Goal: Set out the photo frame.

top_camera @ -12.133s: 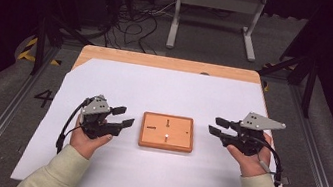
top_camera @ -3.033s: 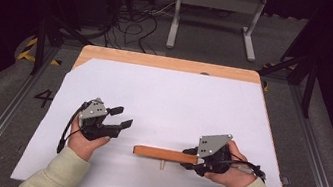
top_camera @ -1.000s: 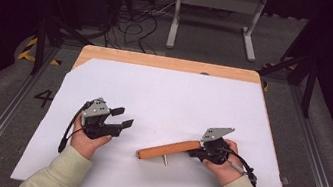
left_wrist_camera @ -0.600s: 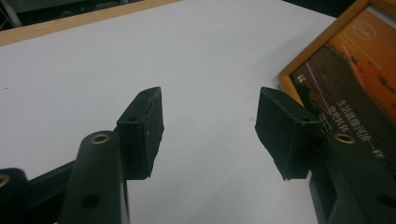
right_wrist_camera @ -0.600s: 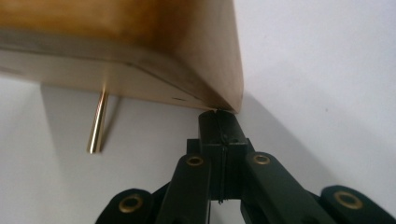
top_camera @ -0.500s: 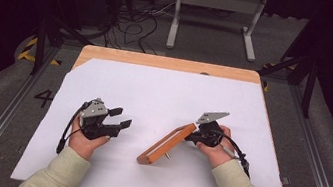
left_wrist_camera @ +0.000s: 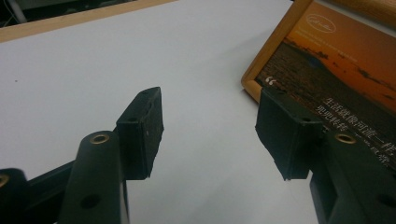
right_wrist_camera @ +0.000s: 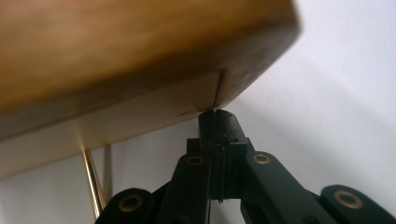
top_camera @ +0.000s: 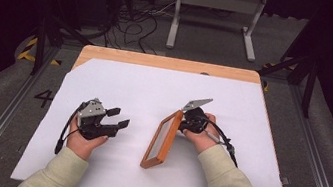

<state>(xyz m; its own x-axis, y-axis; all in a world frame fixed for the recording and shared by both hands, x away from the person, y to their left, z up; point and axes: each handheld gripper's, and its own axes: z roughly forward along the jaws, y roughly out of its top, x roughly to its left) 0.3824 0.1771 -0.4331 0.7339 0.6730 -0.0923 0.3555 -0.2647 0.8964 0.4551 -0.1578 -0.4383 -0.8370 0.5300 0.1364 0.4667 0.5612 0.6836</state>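
- Right gripper (top_camera: 186,123): jaws pinched together on the wooden picture frame (top_camera: 162,141), standing on edge mid-tabletop
- Left gripper (top_camera: 117,120): jaws apart, empty
- Risk: thin pinch may slip; frame topples

One wooden picture frame (top_camera: 162,140), two black grippers, the left gripper (top_camera: 115,118) and the right gripper (top_camera: 184,122), one white sheet (top_camera: 154,91), one wooden table (top_camera: 169,63), two hands.

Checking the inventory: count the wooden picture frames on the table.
1. The orange-brown wooden picture frame stands on edge on the white sheet, held at its far end by the right gripper.
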